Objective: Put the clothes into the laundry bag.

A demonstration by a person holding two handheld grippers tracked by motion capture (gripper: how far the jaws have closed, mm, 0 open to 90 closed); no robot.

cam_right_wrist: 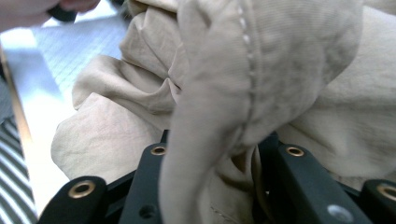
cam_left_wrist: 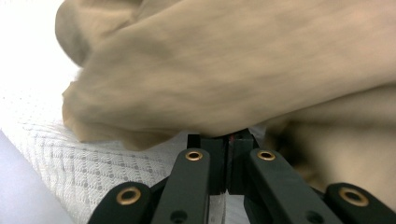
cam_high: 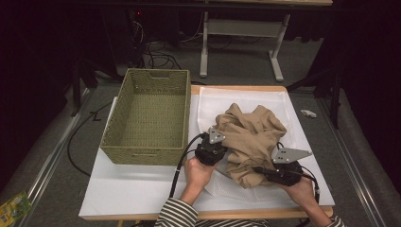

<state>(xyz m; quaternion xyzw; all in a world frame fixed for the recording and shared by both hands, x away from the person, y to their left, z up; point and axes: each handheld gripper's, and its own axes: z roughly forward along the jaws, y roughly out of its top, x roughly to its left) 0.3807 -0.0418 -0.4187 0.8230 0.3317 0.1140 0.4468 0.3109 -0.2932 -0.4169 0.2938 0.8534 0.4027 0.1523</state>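
Note:
A crumpled tan garment [cam_high: 250, 137] lies on a white mesh sheet [cam_high: 213, 101] on the right half of the table. My left gripper [cam_high: 225, 144] is at the garment's left edge. In the left gripper view its jaws stand together, pinching the tan garment's [cam_left_wrist: 233, 70] lower edge at the left gripper's [cam_left_wrist: 227, 140] tips. My right gripper [cam_high: 261, 169] is at the garment's front right. In the right gripper view a stitched fold of the garment [cam_right_wrist: 261, 70] hangs loosely between the spread jaws of the right gripper [cam_right_wrist: 219, 140], whose tips are hidden by cloth.
A woven green basket [cam_high: 156, 75] stands on the left of the white tabletop [cam_high: 132, 189], with nothing in it. Bare board lies in front of the basket. A small white object [cam_high: 308, 113] and a green packet [cam_high: 14, 205] lie on the floor.

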